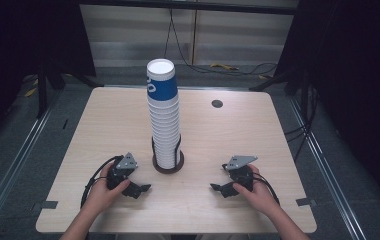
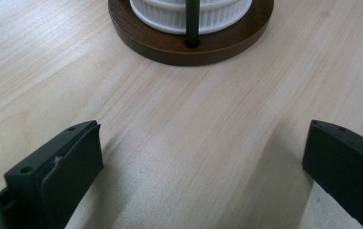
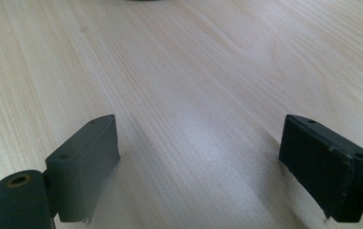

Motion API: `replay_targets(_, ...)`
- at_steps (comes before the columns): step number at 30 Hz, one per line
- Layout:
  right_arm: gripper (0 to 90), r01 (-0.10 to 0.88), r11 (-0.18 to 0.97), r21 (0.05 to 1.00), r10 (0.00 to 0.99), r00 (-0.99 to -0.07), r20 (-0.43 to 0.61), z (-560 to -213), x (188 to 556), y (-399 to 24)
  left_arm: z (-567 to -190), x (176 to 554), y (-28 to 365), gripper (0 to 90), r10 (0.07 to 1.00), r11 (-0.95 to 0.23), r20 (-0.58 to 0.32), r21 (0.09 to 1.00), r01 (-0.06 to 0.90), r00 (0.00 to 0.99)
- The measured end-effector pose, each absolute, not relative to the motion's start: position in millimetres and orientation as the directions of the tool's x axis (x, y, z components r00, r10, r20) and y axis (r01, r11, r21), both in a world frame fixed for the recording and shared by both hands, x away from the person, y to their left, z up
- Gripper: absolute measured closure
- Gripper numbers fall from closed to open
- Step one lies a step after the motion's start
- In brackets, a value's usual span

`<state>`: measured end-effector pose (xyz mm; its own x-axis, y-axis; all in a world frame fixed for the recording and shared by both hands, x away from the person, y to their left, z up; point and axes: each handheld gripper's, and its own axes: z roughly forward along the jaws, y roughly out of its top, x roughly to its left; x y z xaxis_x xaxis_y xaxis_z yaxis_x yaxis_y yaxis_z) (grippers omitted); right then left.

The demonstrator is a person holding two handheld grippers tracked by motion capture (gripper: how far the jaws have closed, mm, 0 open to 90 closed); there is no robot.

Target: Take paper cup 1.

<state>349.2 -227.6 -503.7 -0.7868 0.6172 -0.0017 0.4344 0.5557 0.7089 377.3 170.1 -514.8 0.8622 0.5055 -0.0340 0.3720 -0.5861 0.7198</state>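
I see a light wood desk (image 1: 108, 130) with a round dark wooden base (image 1: 168, 168) near its middle, carrying a tall stack of cups (image 1: 165, 125). Small dark round cap (image 1: 217, 104) at the far right. Both hand-held grippers rest on the near part.

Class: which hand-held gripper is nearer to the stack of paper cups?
Left. The left hand-held gripper sits just beside the cup stack; the right hand-held gripper rests farther off.

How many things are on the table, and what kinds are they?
Stack of paper cups: 1 (too tightly nested to count each cup)
Round brown wooden base under the stack: 1
Handheld grippers, left gripper and right gripper, both with jaws open and empty: 2
Total: 4
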Motion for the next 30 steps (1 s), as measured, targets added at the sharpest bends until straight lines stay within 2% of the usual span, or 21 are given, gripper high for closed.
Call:
replay_targets(9,12.5,0.435,0.555,0.709,0.618,-0.786,-0.001,-503.7,349.1,-227.5,-515.3,376.6,169.1,0.0,0.514,-0.572,-0.044,0.726,0.381,0.857)
replay_targets(18,12.6,0.449,0.542,0.710,0.638,-0.770,0.001,-503.7,346.4,-227.2,-511.4,379.5,167.1,0.0,0.500,-0.611,-0.037,0.692,0.383,0.865)
replay_targets(20,12.7,0.462,0.532,0.710,0.656,-0.755,0.000,-503.6,343.2,-226.9,-508.1,376.3,163.9,0.6,0.519,-0.601,-0.065,0.681,0.418,0.852)
replay_targets(21,13.8,0.466,0.528,0.710,0.657,-0.754,0.006,-503.4,341.9,-226.9,-506.3,376.1,164.3,5.4,0.510,-0.605,-0.069,0.679,0.414,0.858)
replay_targets(23,15.8,0.463,0.531,0.710,0.649,-0.760,0.010,-502.7,341.5,-227.4,-503.4,375.4,164.4,23.9,0.507,-0.599,-0.077,0.685,0.415,0.859)
replay_targets(24,16.6,0.462,0.539,0.704,0.642,-0.766,0.011,-501.5,340.5,-228.1,-500.7,375.2,164.4,23.9,0.502,-0.590,-0.102,0.686,0.426,0.859)
replay_targets(25,15.8,0.471,0.544,0.694,0.643,-0.766,0.015,-500.1,338.5,-229.5,-497.7,375.1,162.1,15.7,0.512,-0.585,-0.109,0.682,0.439,0.852)
replay_targets(26,15.8,0.477,0.544,0.691,0.643,-0.765,0.022,-499.2,337.7,-230.3,-496.1,374.9,161.3,15.2,0.515,-0.591,-0.105,0.675,0.441,0.851)
replay_targets(27,15.8,0.477,0.544,0.691,0.643,-0.765,0.022,-499.2,337.7,-230.3,-496.1,374.9,161.3,18.8,0.515,-0.591,-0.105,0.675,0.441,0.851)
replay_targets(30,15.0,0.491,0.516,0.702,0.644,-0.763,0.060,-492.5,335.1,-234.4,-487.7,375.0,154.1,16.1,0.485,-0.597,-0.135,0.671,0.439,0.864)
